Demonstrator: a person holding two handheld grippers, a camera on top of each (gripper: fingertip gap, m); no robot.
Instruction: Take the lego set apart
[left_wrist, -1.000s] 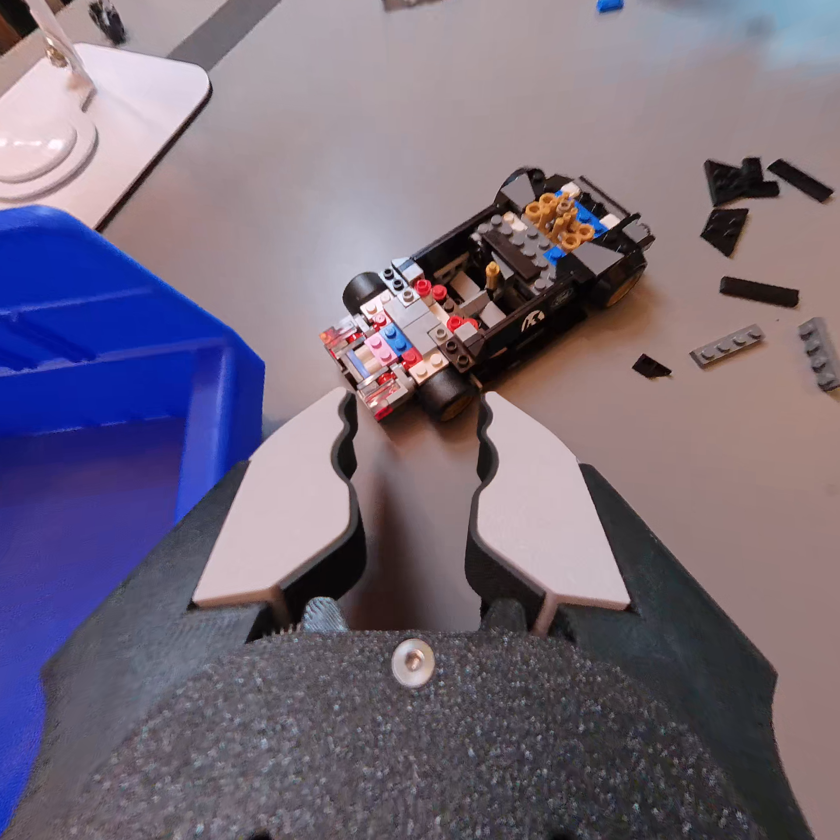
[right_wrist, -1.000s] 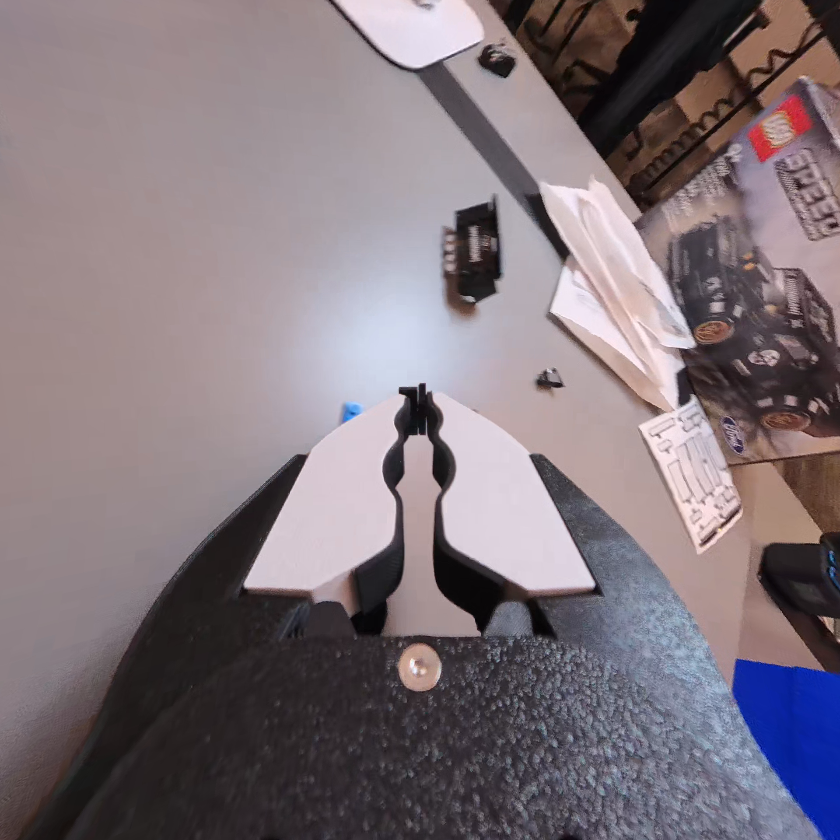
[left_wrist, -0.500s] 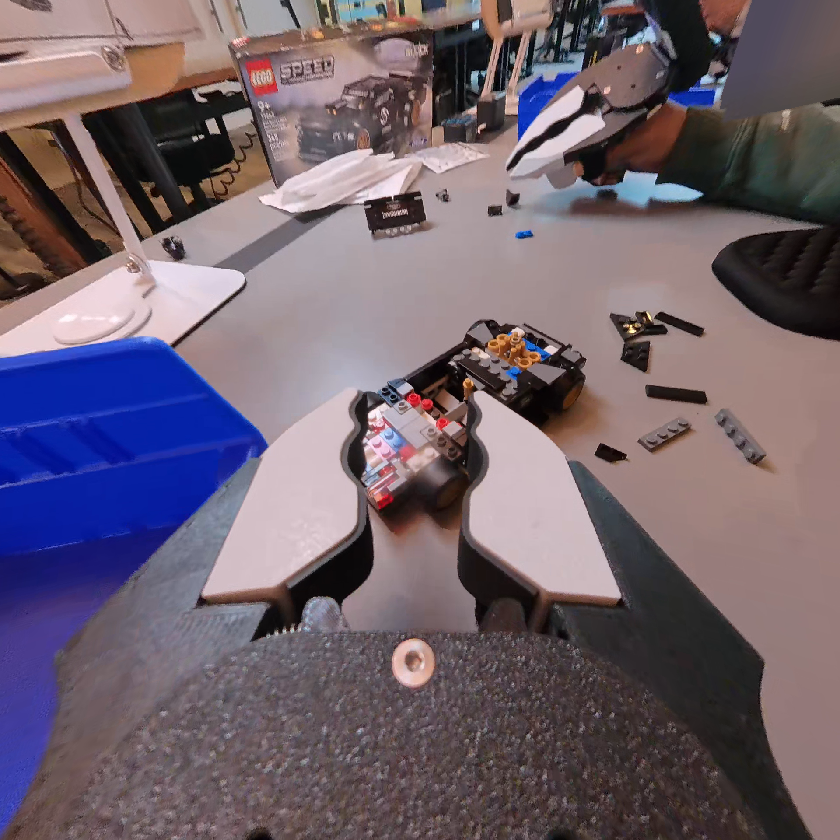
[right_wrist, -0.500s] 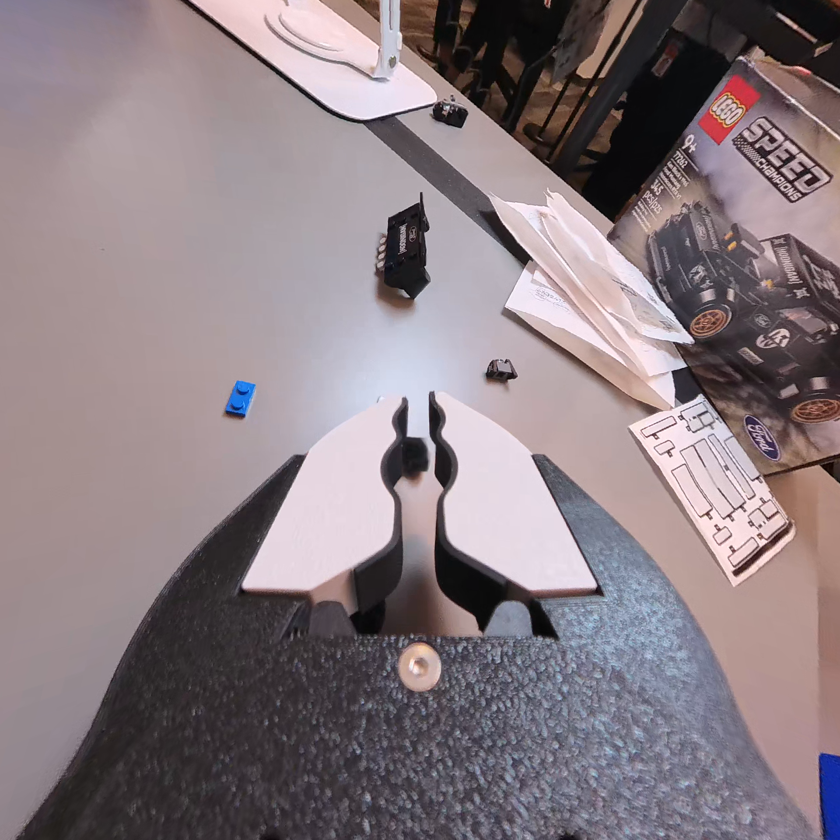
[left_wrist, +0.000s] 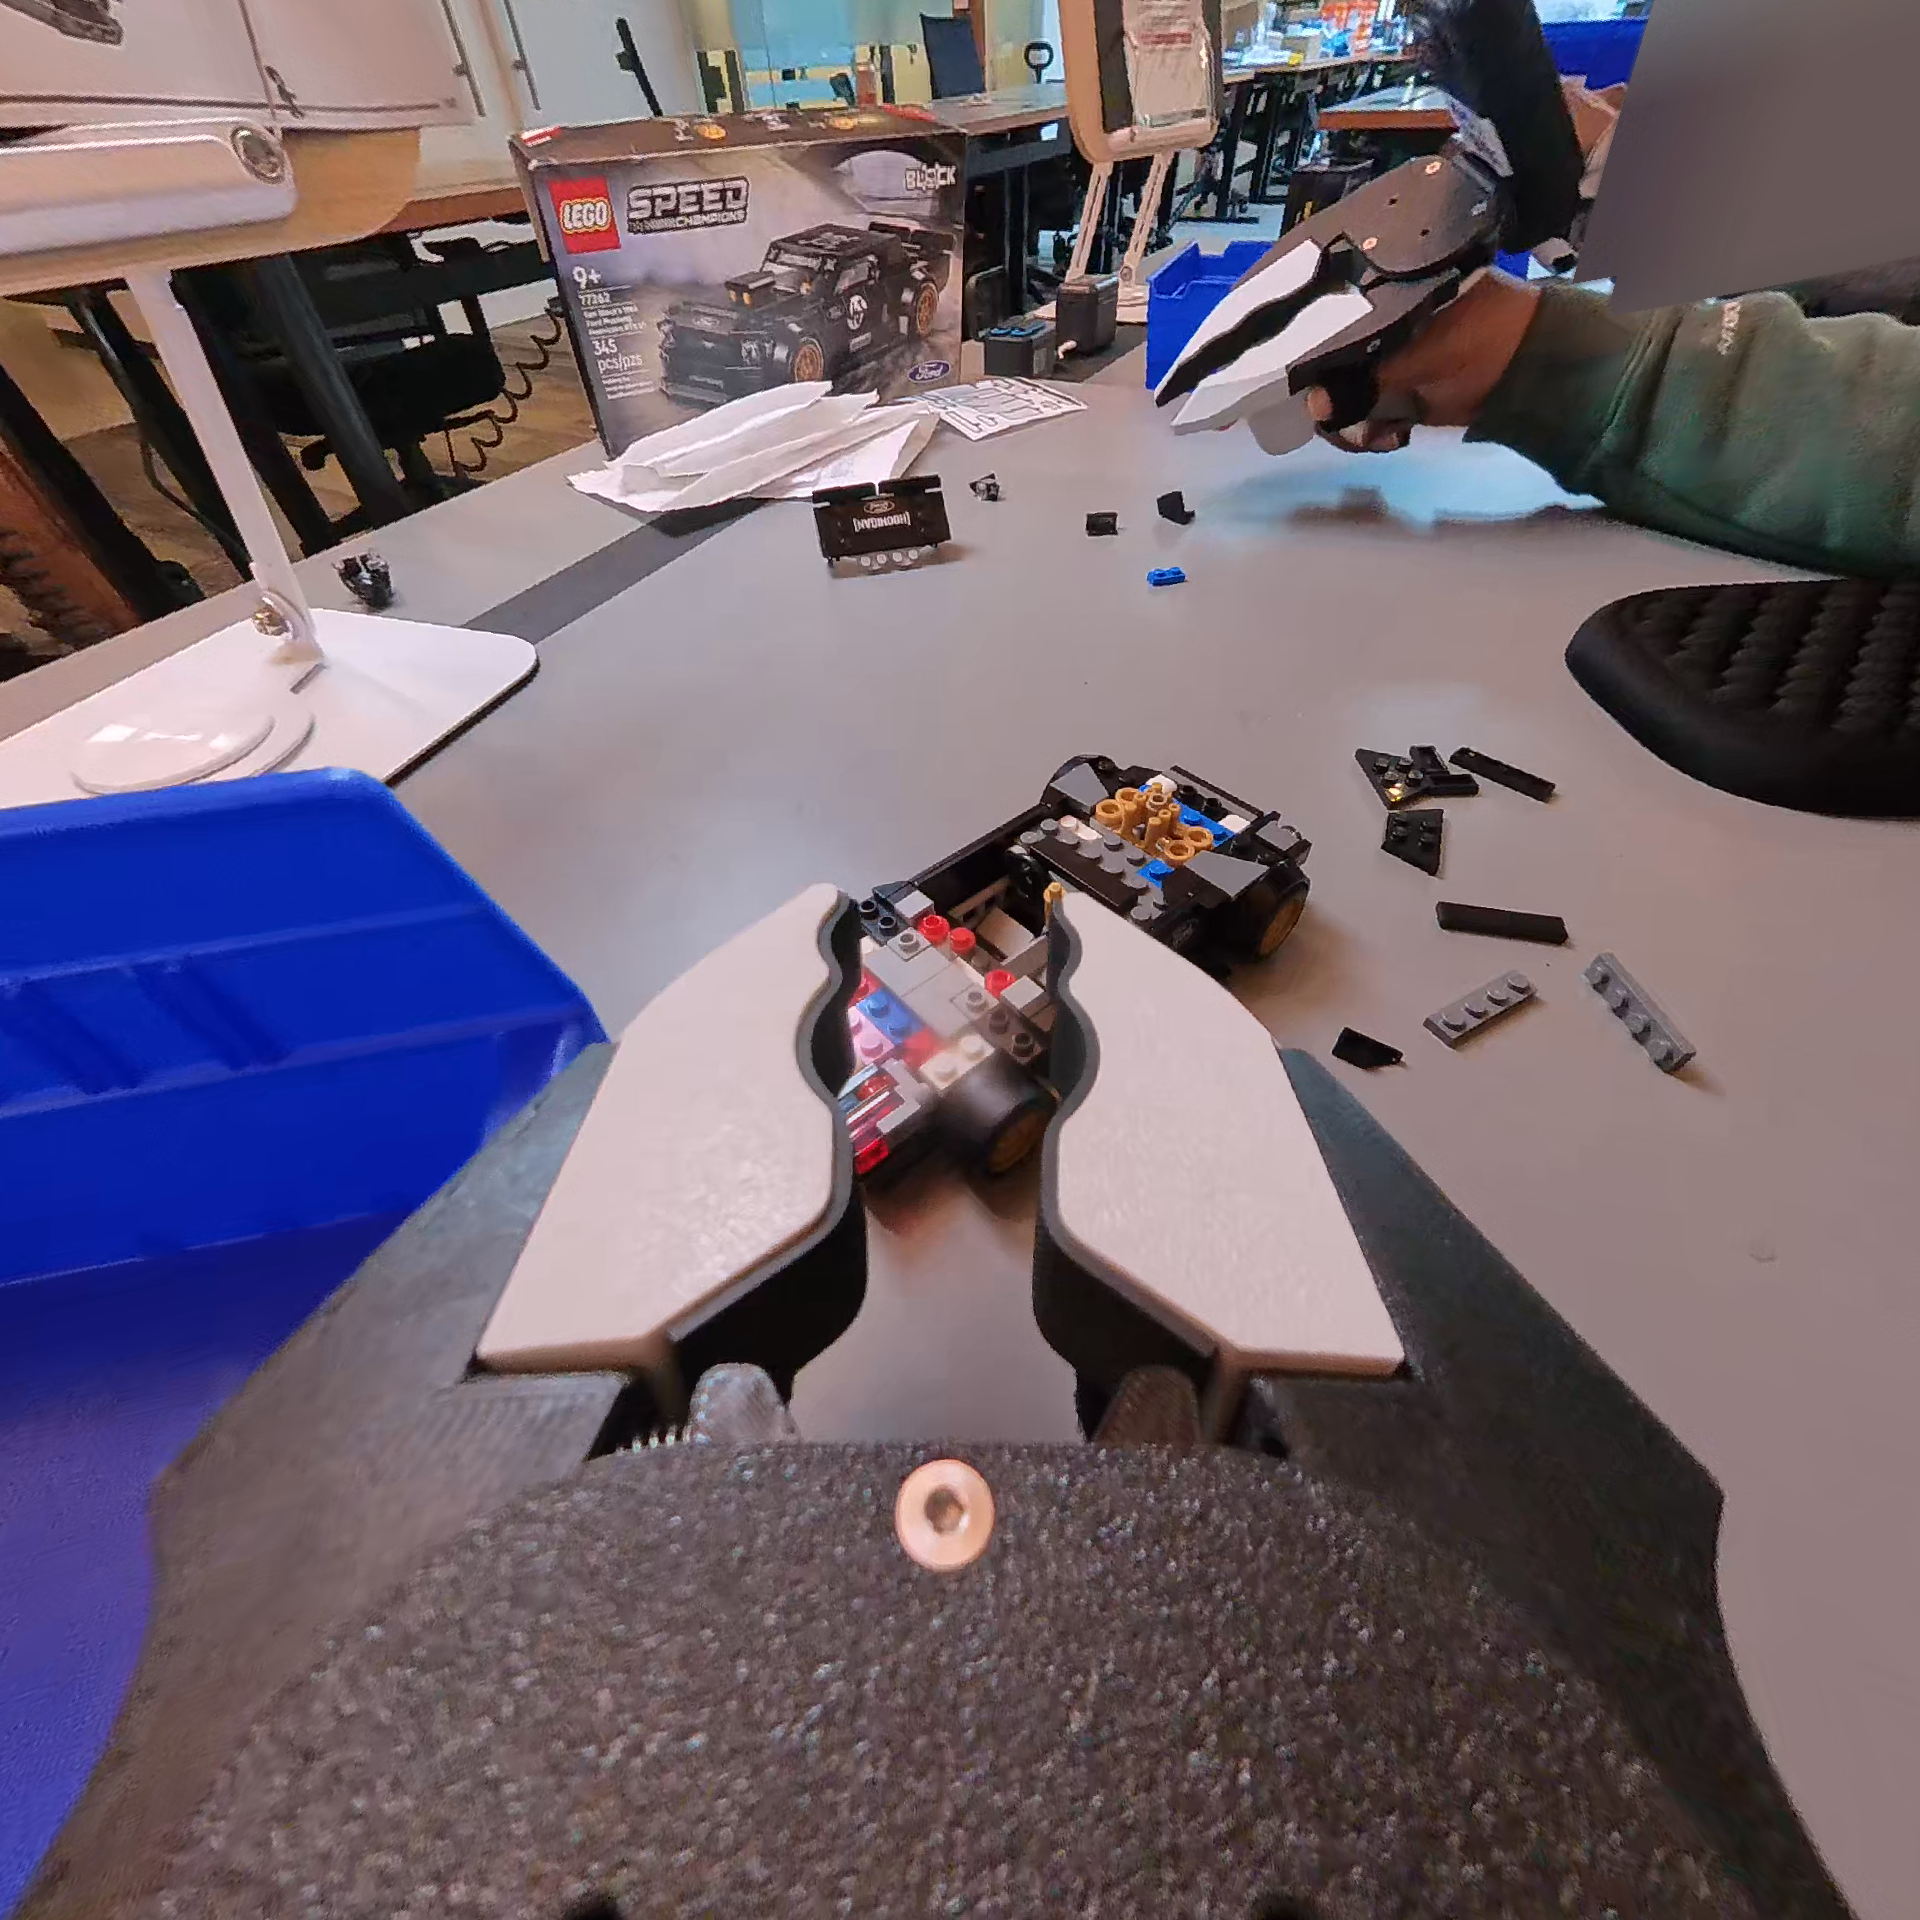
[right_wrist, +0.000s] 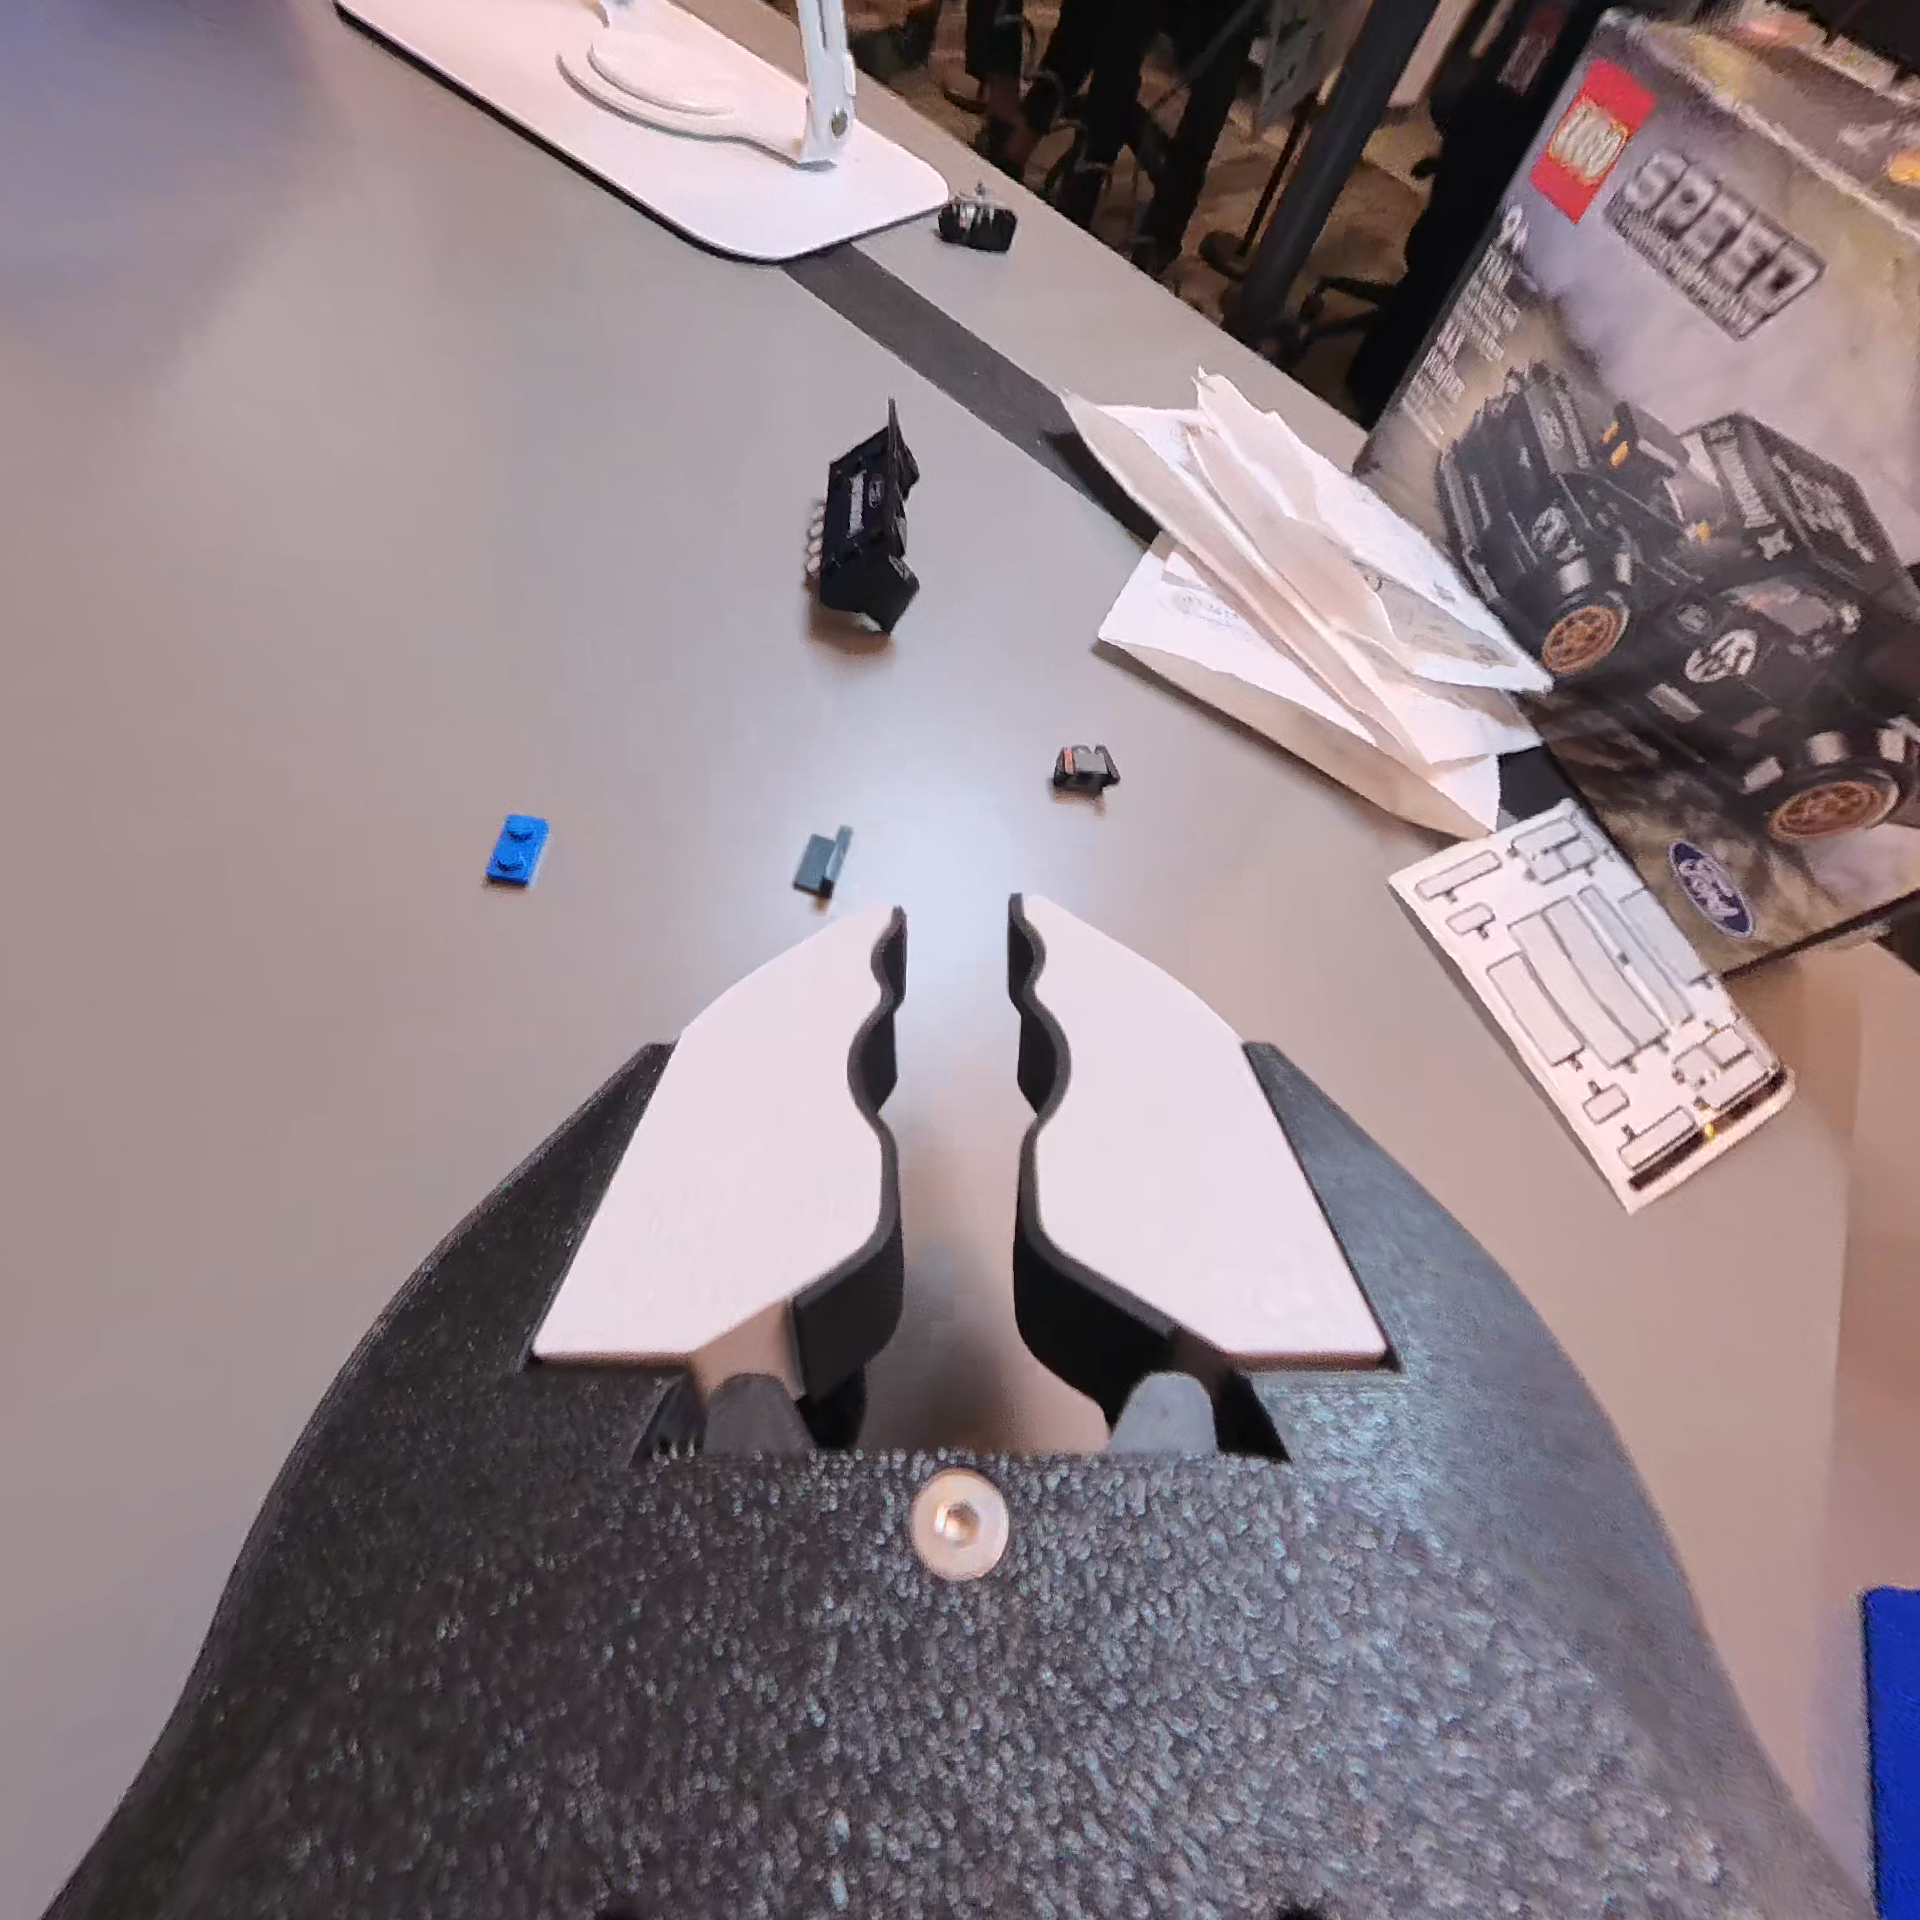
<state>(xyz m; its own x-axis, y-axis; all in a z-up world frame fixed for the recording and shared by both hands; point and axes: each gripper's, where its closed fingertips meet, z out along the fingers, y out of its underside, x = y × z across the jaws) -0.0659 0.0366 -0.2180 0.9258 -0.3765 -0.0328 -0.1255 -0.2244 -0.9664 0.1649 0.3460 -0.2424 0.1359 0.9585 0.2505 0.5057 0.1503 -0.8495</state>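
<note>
The half-stripped lego car sits on the grey tabletop with its studded inner layers bared, and its near end, with a rear wheel, now lies between the fingers of the left gripper, which a second ago hung short of the car. The jaws flank that end at a middling gap; whether the pads touch the bricks cannot be told, so the car does not read as gripped yet. To the car's right lie loose black and grey plates, and just left of the gripper stands a blue bin. Farther off, the right gripper, which a second ago pinched a small black piece, has spread to a narrow gap and holds nothing; a small grey bracket lies just beyond its left fingertip, near a blue plate and a black panel, with paper sheets and the set's box beyond. That piece seems set down, so the right gripper is free to return while the left looks ready to brace the car for the next pull.
</note>
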